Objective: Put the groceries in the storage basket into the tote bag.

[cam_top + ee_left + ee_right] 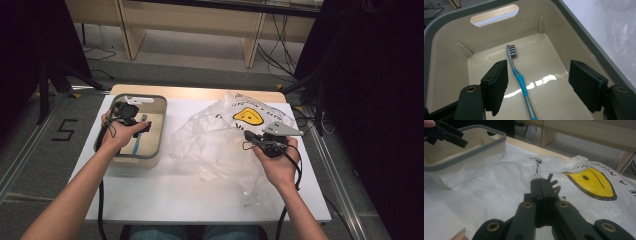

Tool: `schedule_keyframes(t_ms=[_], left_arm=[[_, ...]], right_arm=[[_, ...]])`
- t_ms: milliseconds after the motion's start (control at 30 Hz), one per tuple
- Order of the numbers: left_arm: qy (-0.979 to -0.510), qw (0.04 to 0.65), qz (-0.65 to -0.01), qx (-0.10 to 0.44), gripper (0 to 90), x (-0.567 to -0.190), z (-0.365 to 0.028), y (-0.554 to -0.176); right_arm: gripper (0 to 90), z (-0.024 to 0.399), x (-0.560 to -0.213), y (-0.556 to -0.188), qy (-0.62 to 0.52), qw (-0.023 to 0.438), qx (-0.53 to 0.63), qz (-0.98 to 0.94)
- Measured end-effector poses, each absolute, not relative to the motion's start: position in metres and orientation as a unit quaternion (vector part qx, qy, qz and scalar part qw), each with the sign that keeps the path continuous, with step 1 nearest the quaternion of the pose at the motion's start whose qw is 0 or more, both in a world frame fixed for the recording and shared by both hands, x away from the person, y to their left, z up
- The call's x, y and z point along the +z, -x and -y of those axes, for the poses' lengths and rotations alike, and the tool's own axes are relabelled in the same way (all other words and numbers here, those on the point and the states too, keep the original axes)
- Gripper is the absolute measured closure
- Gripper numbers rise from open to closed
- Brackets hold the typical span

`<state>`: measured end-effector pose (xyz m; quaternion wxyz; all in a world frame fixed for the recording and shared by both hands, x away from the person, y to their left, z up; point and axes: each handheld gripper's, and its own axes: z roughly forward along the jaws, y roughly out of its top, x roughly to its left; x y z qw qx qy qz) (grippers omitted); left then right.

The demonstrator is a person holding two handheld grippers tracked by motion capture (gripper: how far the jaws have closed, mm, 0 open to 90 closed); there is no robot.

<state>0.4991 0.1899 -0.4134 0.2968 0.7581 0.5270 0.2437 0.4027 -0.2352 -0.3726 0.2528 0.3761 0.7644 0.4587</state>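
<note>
Left gripper [537, 85] above one toothbrush [520, 81]

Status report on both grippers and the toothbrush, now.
Left gripper open, jaws straddling the toothbrush on the bin floor. Right gripper shut over the plastic bag. Nothing blocking the toothbrush.

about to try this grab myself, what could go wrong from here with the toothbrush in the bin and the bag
The toothbrush lies flat on the glossy floor of the bin, so the open left gripper may skid off its thin handle or strike the floor first. The handle runs along the gap between the jaws, so they could close off-centre. The right gripper is shut over the thin plastic bag; a tug could drag or tear it.
</note>
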Motion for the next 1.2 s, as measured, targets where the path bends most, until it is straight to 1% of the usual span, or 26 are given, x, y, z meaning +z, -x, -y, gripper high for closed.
schedule_keyframes(t_ms=[567, 700, 933, 1133, 1200], left_arm=[[-0.748, 0.255, -0.566, 0.235, 36.6, -0.442, -0.195, -0.529], [-0.747, 0.247, -0.579, 0.215, 37.3, -0.451, -0.197, -0.535], [-0.753, 0.226, -0.584, 0.201, 39.5, -0.458, -0.195, -0.538], [-0.756, 0.212, -0.591, 0.186, 42.3, -0.462, -0.197, -0.539], [-0.753, 0.213, -0.595, 0.181, 44.6, -0.462, -0.198, -0.539]], right_arm=[[90.0, 0.233, -0.374, -0.402, -0.373, 0.252, 0.458, -0.767], [90.0, 0.233, -0.374, -0.402, -0.373, 0.251, 0.459, -0.767], [90.0, 0.232, -0.374, -0.402, -0.372, 0.25, 0.457, -0.769], [90.0, 0.232, -0.374, -0.402, -0.371, 0.25, 0.458, -0.768], [90.0, 0.232, -0.374, -0.402, -0.371, 0.249, 0.457, -0.769]])
